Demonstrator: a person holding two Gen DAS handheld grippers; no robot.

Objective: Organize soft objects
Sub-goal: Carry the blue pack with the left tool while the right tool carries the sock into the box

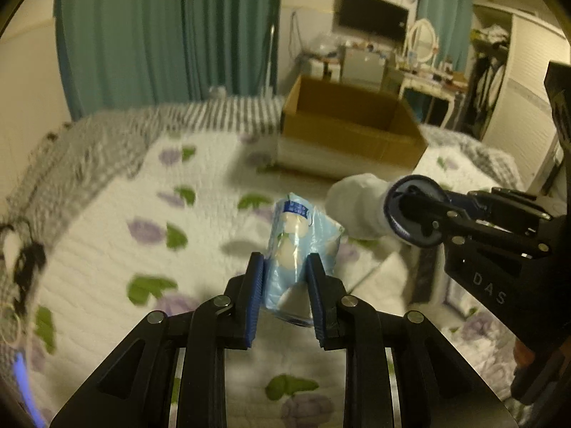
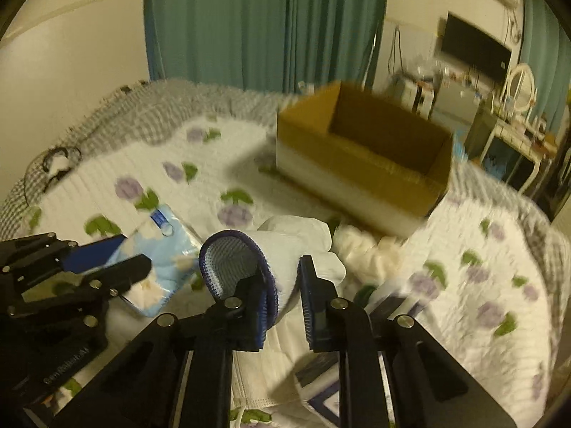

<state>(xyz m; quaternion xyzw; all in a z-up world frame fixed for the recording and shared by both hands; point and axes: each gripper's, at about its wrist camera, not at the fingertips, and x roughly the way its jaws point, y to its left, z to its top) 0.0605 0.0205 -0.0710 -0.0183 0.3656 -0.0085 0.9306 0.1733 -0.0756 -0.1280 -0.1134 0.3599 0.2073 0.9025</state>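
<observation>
My left gripper (image 1: 285,267) is shut on a light blue plastic tissue pack (image 1: 299,246) and holds it above the bed; it also shows in the right wrist view (image 2: 164,249). My right gripper (image 2: 283,271) is shut on a white work glove with a dark blue cuff (image 2: 285,249), also lifted; the glove shows in the left wrist view (image 1: 360,207) at right. An open cardboard box (image 1: 349,125) stands on the bed beyond both grippers, and in the right wrist view (image 2: 364,157) too.
The bed has a white quilt with purple flowers (image 1: 142,214) and a grey checked border. White cloth (image 2: 367,249) lies near the box. Green curtains (image 1: 167,35), a TV and a cluttered dresser (image 1: 424,71) stand behind.
</observation>
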